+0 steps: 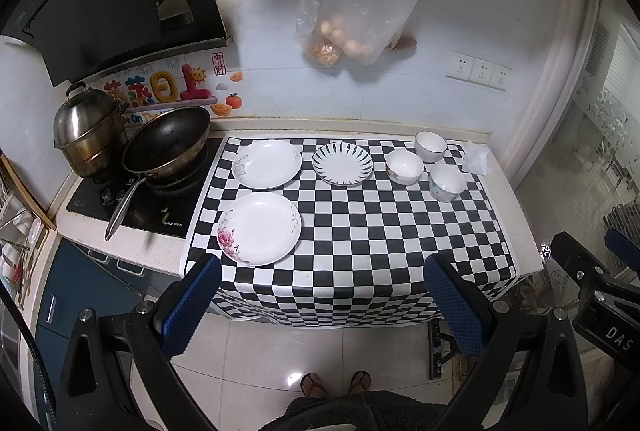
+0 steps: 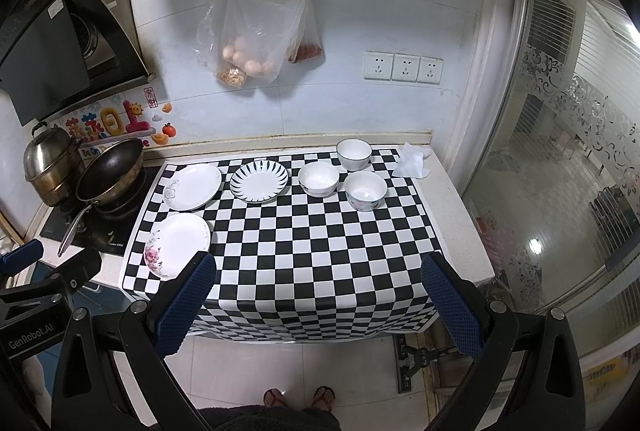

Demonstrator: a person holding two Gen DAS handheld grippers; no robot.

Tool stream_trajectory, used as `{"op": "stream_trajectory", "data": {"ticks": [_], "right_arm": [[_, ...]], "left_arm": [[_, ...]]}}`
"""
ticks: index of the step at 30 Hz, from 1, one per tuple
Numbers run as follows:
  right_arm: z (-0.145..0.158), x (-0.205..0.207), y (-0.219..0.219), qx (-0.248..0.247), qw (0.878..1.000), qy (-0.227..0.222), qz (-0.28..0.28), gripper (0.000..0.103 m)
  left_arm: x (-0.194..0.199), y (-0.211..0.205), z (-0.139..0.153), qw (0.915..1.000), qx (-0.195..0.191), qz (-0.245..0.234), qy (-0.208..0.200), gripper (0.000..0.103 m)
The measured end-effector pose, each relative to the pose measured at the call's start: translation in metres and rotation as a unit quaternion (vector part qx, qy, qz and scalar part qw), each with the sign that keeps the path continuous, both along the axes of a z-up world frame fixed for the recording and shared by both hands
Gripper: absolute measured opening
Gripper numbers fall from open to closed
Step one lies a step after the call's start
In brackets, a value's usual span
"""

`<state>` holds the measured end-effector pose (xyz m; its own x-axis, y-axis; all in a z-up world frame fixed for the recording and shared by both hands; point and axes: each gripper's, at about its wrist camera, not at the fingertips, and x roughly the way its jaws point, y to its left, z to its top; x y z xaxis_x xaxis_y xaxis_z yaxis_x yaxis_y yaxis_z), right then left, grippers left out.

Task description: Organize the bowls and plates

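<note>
A wok [image 1: 166, 147] sat at the left of the checkered surface [image 1: 360, 231]. Three plates [image 1: 267, 163] lay flat at left and middle, three bowls [image 1: 404, 167] stood upright near the right end. The left claw [image 1: 320, 307] and right claw [image 2: 320, 307] hung spread wide, empty.

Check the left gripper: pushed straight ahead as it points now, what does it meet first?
Probably the bare checkered mat, right of the rose plate. The left gripper is open and well short of the counter; depth is unclear.
</note>
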<state>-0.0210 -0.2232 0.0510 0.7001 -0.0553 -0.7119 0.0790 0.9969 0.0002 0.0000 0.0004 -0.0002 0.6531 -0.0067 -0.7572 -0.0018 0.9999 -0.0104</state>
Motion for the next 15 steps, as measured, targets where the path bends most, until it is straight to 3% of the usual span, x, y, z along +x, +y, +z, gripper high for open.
{"op": "stream_trajectory", "data": {"ticks": [8,15], "right_arm": [[0.001,0.001,0.002,0.001,1.0,-0.001,-0.003,0.103],[-0.006,0.019,0.009,0.021,1.0,-0.014,0.002,0.103]], "left_arm": [[0.005,-0.009,0.012,1.0,0.001,-0.004,0.0,0.103],[0.018,0.007,-0.009,1.0,-0.001,0.009,-0.003,0.103]]}}
